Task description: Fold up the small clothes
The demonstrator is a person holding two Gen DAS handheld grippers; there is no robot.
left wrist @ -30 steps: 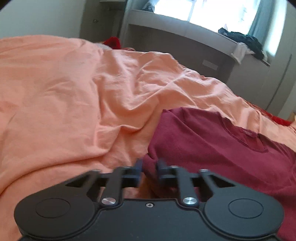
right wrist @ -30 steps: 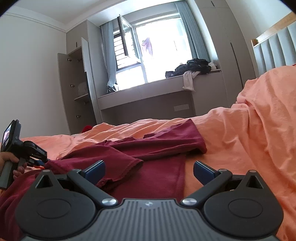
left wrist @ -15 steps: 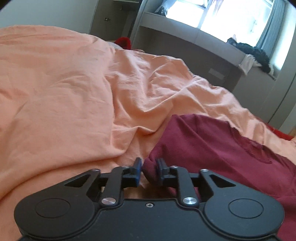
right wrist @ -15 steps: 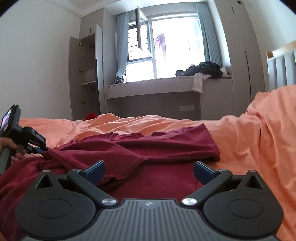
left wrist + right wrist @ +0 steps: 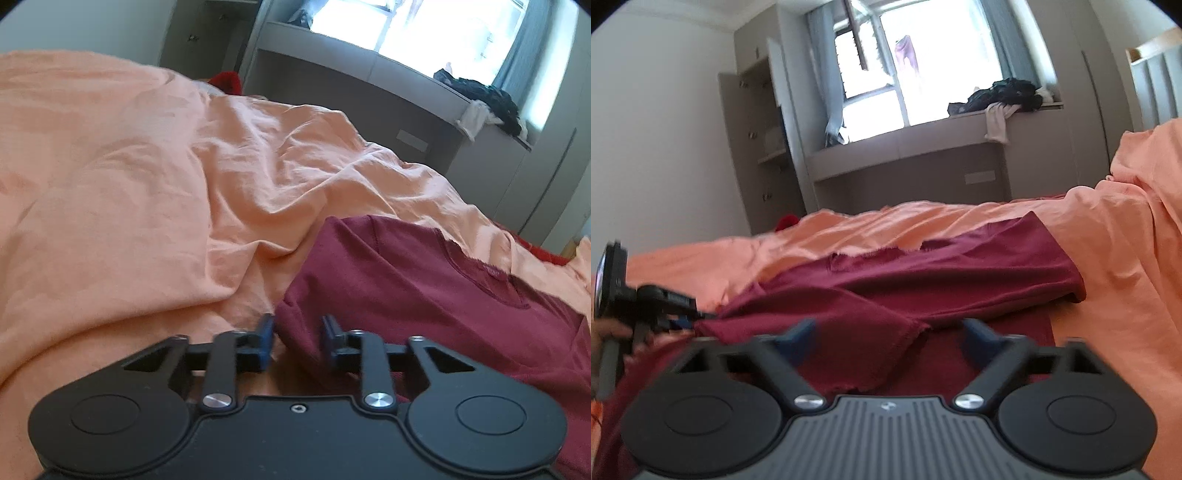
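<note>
Reference landmark: the wrinkled orange cotton bedsheet (image 5: 155, 177) covering the bed.

Task item: the dark maroon cotton T-shirt (image 5: 436, 295) lies on the orange bedsheet, partly folded, its neckline facing the window side. In the right wrist view one loose flap with a raw hem lies doubled over the body of the garment.

Your left gripper (image 5: 297, 332) points down at the near edge of the T-shirt. Its blue pads stand a narrow gap apart with a bunched fold of the maroon fabric between them; the fabric fills the gap, so the tongs are pinching the T-shirt edge. In the right wrist view, your hand (image 5: 605, 332) holds this gripper at the T-shirt's corner on the bedsheet.

Your right gripper (image 5: 886, 338) hovers low over the T-shirt. Its jaws are closing but are spread wide apart, blurred. The loose maroon flap lies between them, and neither pad presses on it.

A pile of dark clothes (image 5: 1001, 94) sits on the grey window ledge beyond the bedsheet.
</note>
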